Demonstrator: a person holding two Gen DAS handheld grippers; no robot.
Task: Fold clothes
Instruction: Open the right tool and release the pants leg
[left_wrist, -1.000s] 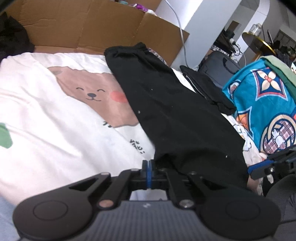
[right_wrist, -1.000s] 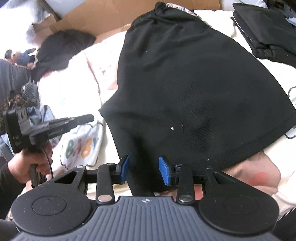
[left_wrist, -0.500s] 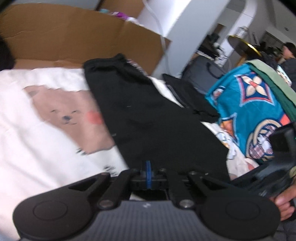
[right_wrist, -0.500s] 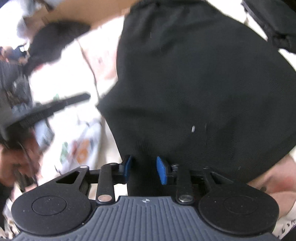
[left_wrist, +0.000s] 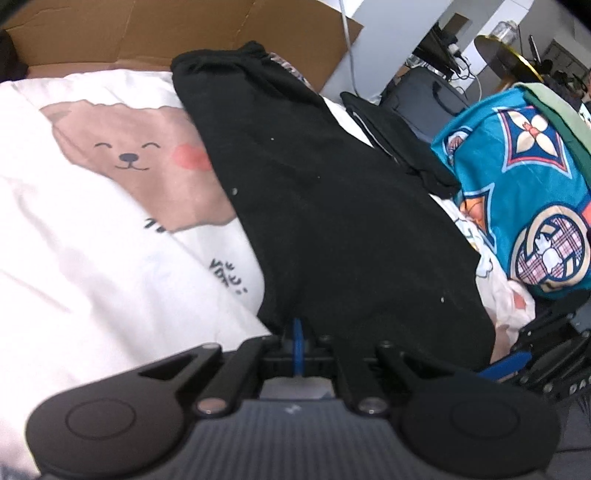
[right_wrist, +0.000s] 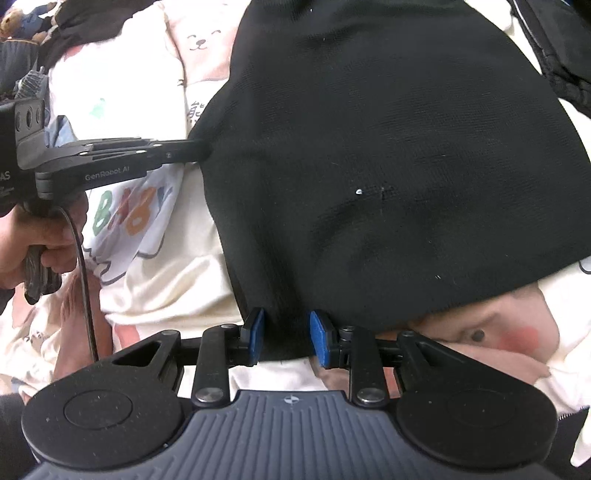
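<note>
Low in each frame, the left gripper (left_wrist: 297, 332) pinches the black garment's (left_wrist: 332, 206) edge, while the right gripper's (right_wrist: 286, 338) pads straddle and squeeze another fold.

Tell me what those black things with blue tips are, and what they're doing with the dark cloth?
They are two hand-held grabbing tools, and each carries a camera looking along its fingers. A person holds one in each hand. The left tool is pinched shut on the near edge of the black knit garment, which lies on a white bedsheet with a brown bear print. The right tool has a fold of the same garment between its blue pads. A blue patterned blanket sits beside.
</note>
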